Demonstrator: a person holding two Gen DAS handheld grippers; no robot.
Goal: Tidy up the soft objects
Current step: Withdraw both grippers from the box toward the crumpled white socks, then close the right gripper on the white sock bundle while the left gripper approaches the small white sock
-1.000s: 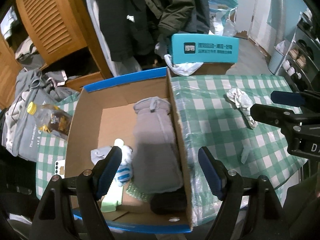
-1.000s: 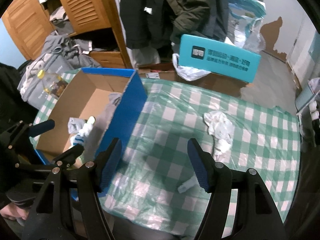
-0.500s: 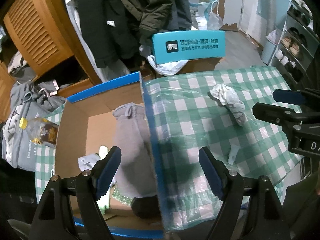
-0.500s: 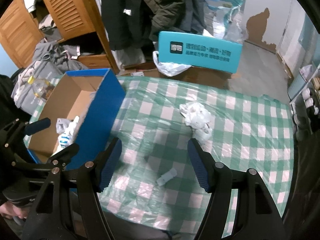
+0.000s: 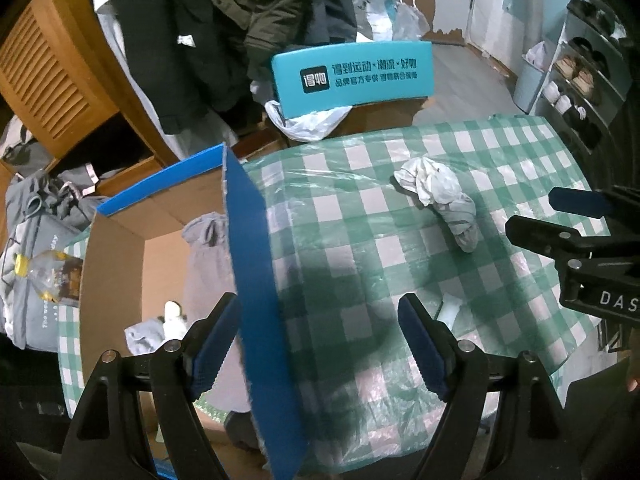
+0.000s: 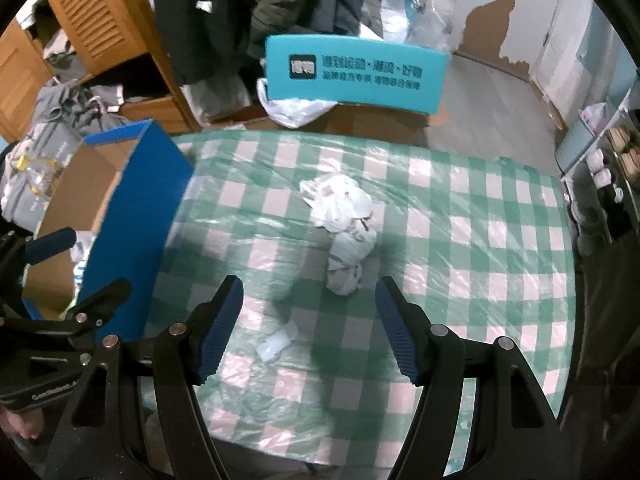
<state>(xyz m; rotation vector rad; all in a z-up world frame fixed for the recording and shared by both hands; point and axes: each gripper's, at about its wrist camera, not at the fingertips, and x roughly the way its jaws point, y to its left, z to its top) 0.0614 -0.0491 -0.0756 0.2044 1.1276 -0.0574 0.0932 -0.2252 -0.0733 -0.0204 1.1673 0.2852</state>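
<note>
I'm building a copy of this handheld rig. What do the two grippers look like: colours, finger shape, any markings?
Both match: the left gripper and right gripper have black, angular frames with cut-out openings and silver rivets, each carrying two long blue ribbed fingers. Seen from the left wrist view, the right gripper's body bears white letters reading "DAS", cut off at the picture's edge.

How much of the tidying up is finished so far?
Partly done. The blue cardboard box already holds a grey garment and a small pale item. Nothing is in hand: the left gripper and right gripper are both open and empty. Left on the checked tablecloth are a crumpled white cloth and a small white scrap.
</note>
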